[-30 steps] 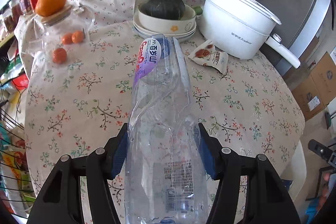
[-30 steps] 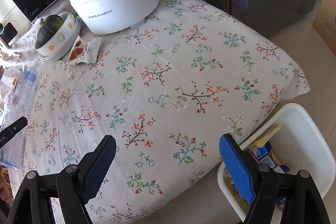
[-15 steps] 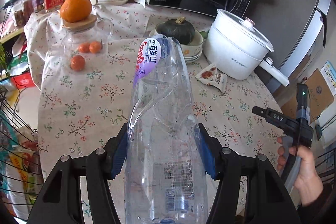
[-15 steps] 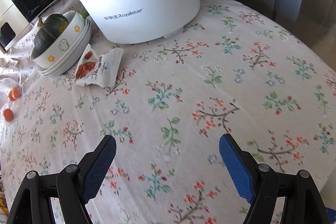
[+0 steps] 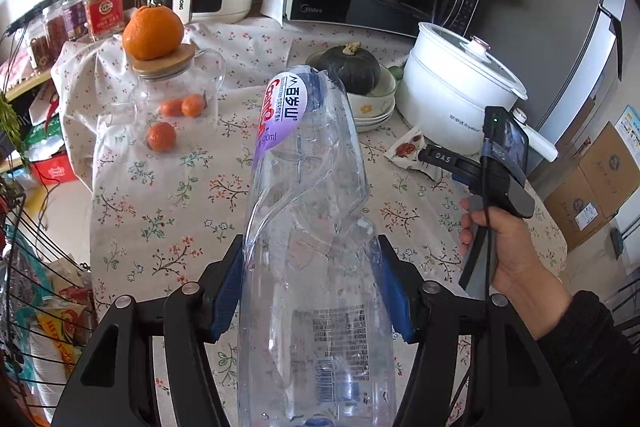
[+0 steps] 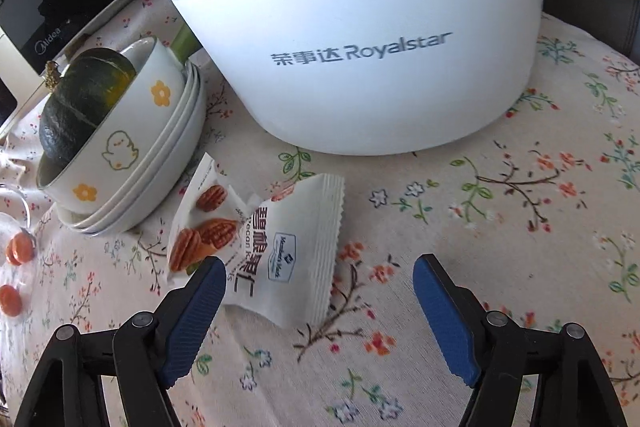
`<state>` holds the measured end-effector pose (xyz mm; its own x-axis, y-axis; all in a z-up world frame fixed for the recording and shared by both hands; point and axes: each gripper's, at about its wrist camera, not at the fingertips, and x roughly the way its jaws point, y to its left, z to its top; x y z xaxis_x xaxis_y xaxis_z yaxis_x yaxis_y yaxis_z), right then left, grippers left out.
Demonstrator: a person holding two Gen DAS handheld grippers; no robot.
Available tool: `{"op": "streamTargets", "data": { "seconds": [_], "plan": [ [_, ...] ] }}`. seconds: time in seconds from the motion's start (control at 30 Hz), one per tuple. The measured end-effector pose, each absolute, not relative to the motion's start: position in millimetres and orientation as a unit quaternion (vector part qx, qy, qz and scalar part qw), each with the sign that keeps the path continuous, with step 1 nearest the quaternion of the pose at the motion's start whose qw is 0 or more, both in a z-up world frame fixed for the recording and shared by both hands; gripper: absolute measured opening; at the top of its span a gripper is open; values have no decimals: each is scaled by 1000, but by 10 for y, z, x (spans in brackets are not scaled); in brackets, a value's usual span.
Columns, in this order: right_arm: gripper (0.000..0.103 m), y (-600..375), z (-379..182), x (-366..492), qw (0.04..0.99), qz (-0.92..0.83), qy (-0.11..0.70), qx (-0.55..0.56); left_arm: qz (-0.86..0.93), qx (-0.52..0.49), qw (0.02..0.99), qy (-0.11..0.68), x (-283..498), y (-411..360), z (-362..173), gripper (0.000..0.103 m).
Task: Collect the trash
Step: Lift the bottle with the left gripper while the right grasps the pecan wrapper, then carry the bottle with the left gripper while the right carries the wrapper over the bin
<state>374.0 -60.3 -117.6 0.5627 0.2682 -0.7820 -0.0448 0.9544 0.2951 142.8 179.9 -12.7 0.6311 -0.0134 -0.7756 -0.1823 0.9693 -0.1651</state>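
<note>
Bottom of the plastic bottle (image 5: 316, 259) cut off by the lower frame edge in the left wrist view; its cap end hard to make out behind the purple label. Snack wrapper (image 6: 256, 251) partly covered by the left blue pad of the right hand-held gripper (image 6: 320, 323). Pot (image 6: 360, 39) rim and handle cropped at the top of the right wrist view.

Against 0.5 s ago: right hand-held gripper has closed in on the wrapper, which now fills the lower middle of its view, lying flat on the floral worktop (image 6: 520, 227) just beside the stacked bowls (image 6: 132, 163) and near the pot base, toward the worktop's right edge. Left view sits higher and farther back.

Left hand-held gripper (image 5: 314, 291) clamped on the bottle, both blue pads pressing its crushed sides, bottle held above the worktop. Right hand-held gripper spread wide, holding nothing, jaws to either side of the wrapper's near end; contact cannot be told.
</note>
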Motion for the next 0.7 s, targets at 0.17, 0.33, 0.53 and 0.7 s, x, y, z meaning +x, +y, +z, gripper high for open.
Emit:
{"op": "streamTargets", "data": {
  "seconds": [0.17, 0.33, 0.53, 0.7],
  "plan": [
    [66, -336, -1215, 3798, 896, 71, 437, 50, 48, -117, 891, 436, 1468, 1802, -175, 64],
    [36, -93, -1235, 3750, 899, 83, 430, -14, 48, -125, 888, 440, 1474, 1824, -197, 64],
    [6, 8, -1161, 3623, 889, 113, 442, -42, 59, -116, 889, 439, 1440, 1855, -205, 64],
    [4, -183, -913, 3394, 892, 118, 434, -40, 44, -130, 889, 436, 1394, 1808, -156, 64]
  ]
}}
